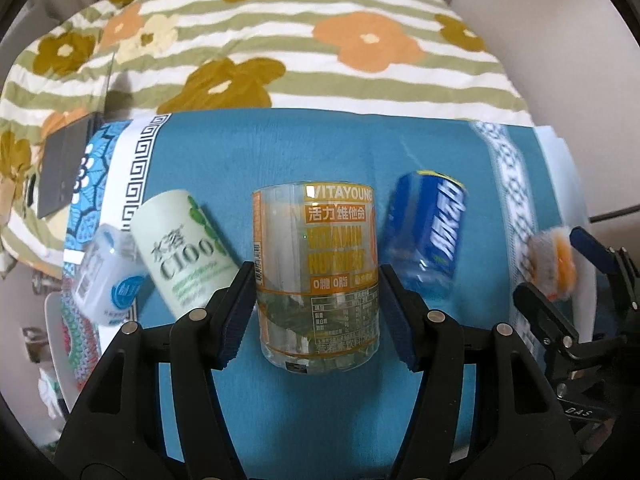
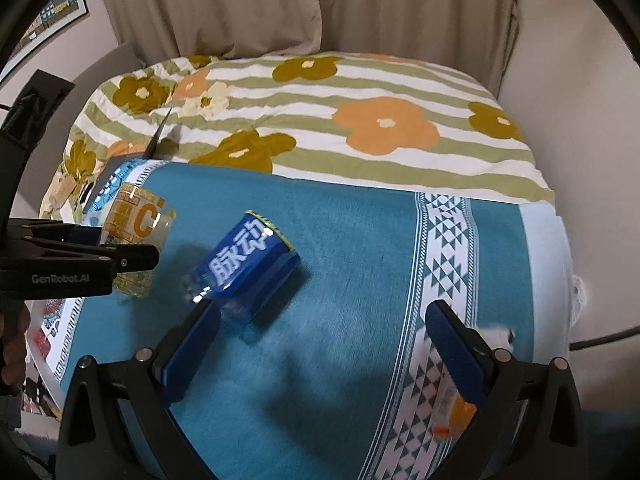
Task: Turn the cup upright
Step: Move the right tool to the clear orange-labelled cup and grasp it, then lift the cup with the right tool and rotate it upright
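A clear cup with an orange VITAYOUNG label stands on the blue cloth between the fingers of my left gripper. The jaws are open, with a small gap on each side of the cup. The same cup shows at the left of the right wrist view, with the left gripper's finger across it. A blue-labelled cup lies tilted on its side; it also shows in the left wrist view. My right gripper is open and empty, its left finger near that cup's clear base.
A white-green C100 cup and a pale blue-labelled cup lie at the left. A dark phone rests at the cloth's left edge. An orange and white object lies by the right finger. A flowered bedspread lies beyond.
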Demonstrator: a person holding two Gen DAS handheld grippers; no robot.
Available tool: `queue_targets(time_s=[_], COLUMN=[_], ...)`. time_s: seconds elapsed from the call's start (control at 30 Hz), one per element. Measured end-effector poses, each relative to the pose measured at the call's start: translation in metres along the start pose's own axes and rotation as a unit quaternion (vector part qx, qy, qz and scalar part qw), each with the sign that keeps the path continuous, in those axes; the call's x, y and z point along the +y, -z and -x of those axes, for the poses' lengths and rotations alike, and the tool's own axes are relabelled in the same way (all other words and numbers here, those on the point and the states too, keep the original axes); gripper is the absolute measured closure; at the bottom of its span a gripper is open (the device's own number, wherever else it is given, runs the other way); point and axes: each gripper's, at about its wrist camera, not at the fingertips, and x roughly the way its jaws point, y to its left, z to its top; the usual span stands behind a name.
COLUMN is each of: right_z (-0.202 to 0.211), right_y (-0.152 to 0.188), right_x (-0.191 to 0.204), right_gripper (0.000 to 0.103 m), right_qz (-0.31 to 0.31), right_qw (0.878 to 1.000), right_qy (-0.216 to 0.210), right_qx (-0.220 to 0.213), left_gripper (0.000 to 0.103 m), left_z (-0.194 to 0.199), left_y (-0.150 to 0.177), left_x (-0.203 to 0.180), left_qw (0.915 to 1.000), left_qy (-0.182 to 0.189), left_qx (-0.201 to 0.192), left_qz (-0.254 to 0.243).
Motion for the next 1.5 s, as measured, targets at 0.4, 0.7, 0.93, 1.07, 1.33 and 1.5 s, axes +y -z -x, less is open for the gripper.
queue_targets(time_s=[0.4, 0.7, 0.93, 1.07, 1.33, 1.5], right_z=[0.061, 0.064, 0.051, 0.054, 0.056, 0.058], right_y=[0.065, 0.105, 0.123, 0.126, 0.125, 0.123], right_x=[0.028, 0.025, 0.01, 0.007, 0.004, 0.002], right_gripper=[0.001, 0.001, 0.001, 0.001, 0.001, 0.001], right_qz=[-0.071, -0.104, -0.113, -0.112, -0.105, -0.102], right_qw=[0.996, 0.993, 0.992, 0.992, 0.994, 0.994], right_qy=[0.041, 0.054, 0.053, 0.049, 0.031, 0.022], right_qx=[-0.015, 0.007, 0.026, 0.026, 0.025, 0.024], left_gripper=[0.038, 0.038, 0.038, 0.038, 0.005, 0.005], left_z=[0.015, -0.021, -0.037, -0.037, -0.031, -0.02], left_y=[0.087, 0.114, 0.122, 0.122, 0.125, 0.126], left_x=[-0.01, -0.028, -0.032, -0.034, -0.034, -0.028], left_qw=[0.9972, 0.9945, 0.9957, 0.9962, 0.9982, 0.9988], left_qy=[0.065, 0.089, 0.082, 0.078, 0.054, 0.043], left_qx=[0.011, 0.043, 0.04, 0.039, 0.026, 0.021], left_qz=[-0.036, -0.035, -0.014, -0.003, 0.007, 0.011])
